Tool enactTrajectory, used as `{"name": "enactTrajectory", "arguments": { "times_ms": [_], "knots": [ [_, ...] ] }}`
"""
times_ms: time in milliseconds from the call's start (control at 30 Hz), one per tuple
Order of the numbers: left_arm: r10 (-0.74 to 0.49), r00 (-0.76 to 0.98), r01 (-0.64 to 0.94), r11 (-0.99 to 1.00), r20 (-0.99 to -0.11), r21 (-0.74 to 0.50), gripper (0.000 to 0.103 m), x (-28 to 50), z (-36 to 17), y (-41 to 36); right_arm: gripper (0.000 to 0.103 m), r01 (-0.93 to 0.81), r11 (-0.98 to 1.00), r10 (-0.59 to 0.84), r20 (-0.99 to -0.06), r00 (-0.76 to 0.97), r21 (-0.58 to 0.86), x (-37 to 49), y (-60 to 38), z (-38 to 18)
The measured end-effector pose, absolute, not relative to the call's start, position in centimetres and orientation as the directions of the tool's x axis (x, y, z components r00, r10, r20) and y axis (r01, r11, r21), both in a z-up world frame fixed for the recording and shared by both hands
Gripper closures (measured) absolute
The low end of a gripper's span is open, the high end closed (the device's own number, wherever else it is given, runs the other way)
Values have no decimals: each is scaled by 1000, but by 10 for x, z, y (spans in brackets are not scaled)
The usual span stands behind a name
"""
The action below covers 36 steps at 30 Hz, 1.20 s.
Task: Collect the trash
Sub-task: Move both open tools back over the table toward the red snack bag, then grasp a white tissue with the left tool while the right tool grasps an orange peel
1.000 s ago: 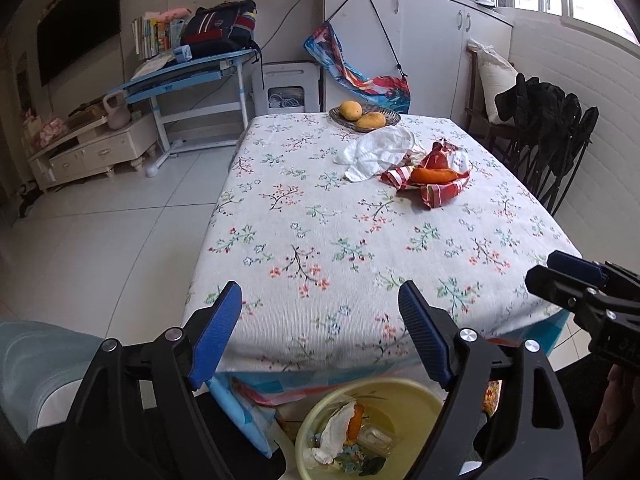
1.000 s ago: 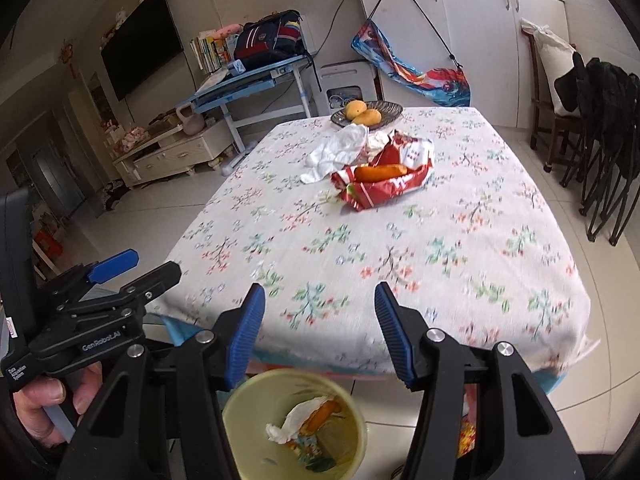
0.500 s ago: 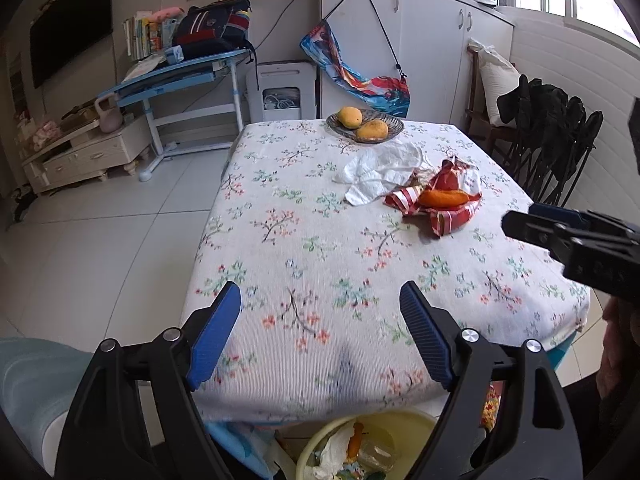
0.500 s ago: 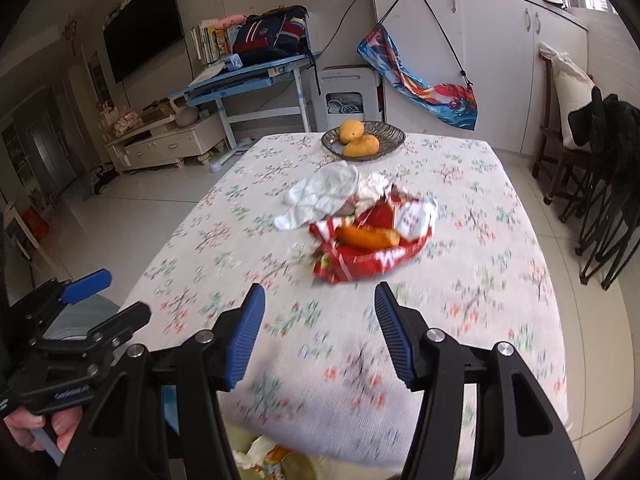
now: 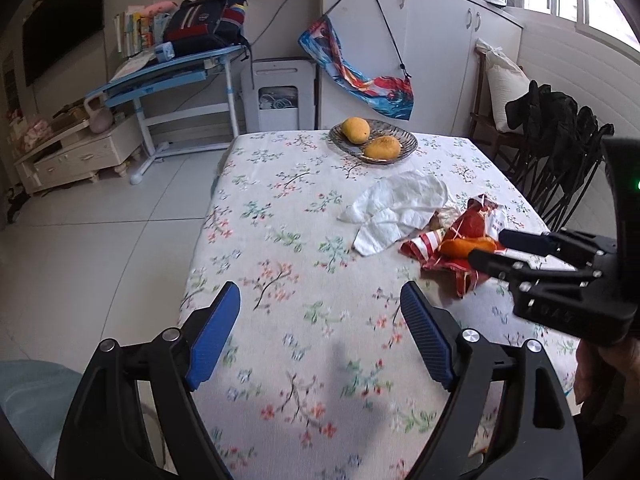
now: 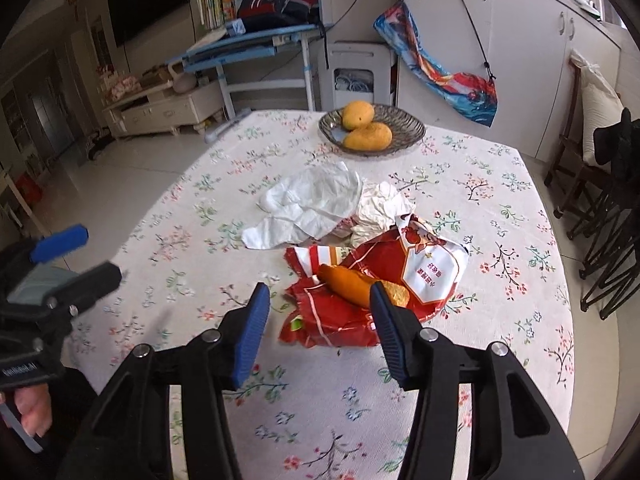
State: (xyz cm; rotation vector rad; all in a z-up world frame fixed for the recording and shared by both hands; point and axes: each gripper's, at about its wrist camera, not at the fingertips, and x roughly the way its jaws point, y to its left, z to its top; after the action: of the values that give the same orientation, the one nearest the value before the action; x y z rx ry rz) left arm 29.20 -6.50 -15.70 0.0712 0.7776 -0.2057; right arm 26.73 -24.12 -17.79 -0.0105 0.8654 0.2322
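A crumpled red snack wrapper (image 6: 352,312) lies on the floral tablecloth (image 6: 460,360) with an orange peel piece (image 6: 352,285) on it. White crumpled tissue (image 6: 316,200) lies just behind it. My right gripper (image 6: 320,314) is open, its jaws over the wrapper's near edge, on either side of the peel. In the left wrist view the wrapper (image 5: 460,264), peel (image 5: 466,246) and tissue (image 5: 400,208) lie at the right. My left gripper (image 5: 320,332) is open and empty over the near table. It shows at the left of the right wrist view (image 6: 72,256).
A dark plate (image 6: 404,130) with two mangoes (image 6: 358,115) stands at the table's far end. Dark folding chairs (image 5: 560,148) stand along the right side. A blue desk (image 5: 172,76), white cupboards (image 6: 520,40) and tiled floor (image 5: 100,240) lie beyond.
Both grippers rose from above the yellow bin below the table edge and moved forward over the table. The right gripper has closed in on the red wrapper. The bin has left view.
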Motion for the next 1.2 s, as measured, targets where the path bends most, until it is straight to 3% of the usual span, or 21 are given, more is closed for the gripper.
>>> {"name": "enactTrajectory", "arguments": {
  "times_ms": [533,800,1200],
  "knots": [
    [-292,624,378,925,-725,-47,20,365,-174,-111,53,-201,979,143,-810,569,32,288,-246,-197],
    [-322,580,476,879,-748,-9,20,404,-192,-148,57,-181,970,234,-801,551,159,292,-257,-190],
    [-314,521,509,861,-794,-7,21,443,-225,-164,64,-199,978,159,-819,552,56,299,-251,-196]
  ]
}}
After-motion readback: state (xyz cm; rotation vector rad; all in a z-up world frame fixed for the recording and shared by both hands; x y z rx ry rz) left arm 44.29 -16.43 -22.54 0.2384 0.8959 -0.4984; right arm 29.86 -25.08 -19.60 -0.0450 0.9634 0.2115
